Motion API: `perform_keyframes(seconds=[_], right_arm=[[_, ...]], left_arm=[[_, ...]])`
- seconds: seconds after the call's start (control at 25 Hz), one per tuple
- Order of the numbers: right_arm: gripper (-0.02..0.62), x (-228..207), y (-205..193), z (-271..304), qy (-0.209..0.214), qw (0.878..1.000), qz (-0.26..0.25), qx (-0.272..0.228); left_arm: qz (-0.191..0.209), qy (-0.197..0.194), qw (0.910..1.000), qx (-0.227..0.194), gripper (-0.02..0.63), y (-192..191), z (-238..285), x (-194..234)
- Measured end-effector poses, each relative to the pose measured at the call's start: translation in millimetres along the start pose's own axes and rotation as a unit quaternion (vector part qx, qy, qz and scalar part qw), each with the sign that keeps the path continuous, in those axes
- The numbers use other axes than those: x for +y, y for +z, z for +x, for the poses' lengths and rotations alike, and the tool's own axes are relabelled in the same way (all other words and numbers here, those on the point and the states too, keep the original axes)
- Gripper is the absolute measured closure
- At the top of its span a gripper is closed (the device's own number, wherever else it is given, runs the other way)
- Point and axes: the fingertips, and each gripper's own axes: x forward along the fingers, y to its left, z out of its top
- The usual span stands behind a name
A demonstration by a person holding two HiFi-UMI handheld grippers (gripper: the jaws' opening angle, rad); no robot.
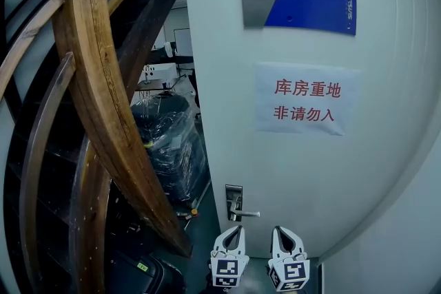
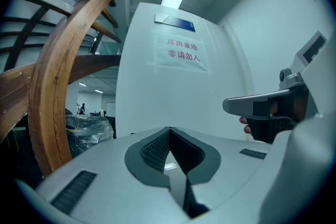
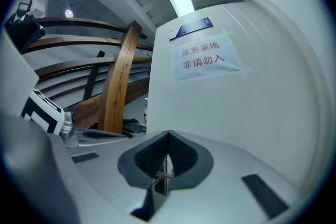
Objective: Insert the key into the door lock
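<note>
Low in the centre of the head view, the left gripper and the right gripper stand side by side, close together but apart, both pointing at the tall white door that fills the right half of the frame. In its own view the left gripper is clenched: the ribbed dark pads meet at the tips, with nothing between them. The right gripper is clenched on a small thin silver metal key, which stands pinched between its pads at the lower centre of the right gripper view. The silver metal door lock plate sits at the door's left edge just above the left gripper, its slim silver lever handle pointing right; the key is short of it. Higher on the door hang a white paper notice with red characters and a grey-and-blue plaque. Curved brown wooden beams fill the left of the frame, with a dark plastic-wrapped bundle behind them.
</note>
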Motion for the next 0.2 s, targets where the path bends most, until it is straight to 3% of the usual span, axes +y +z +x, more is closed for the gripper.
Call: perform_keyframes(seconds=[0.2], right_arm=[[0.592,-0.3,2.3,-1.1,-0.004,1.000,0.000,-0.004]], left_arm=[[0.001,0.005,1.0000,-0.003,0.603,5.0,-1.6,4.2]])
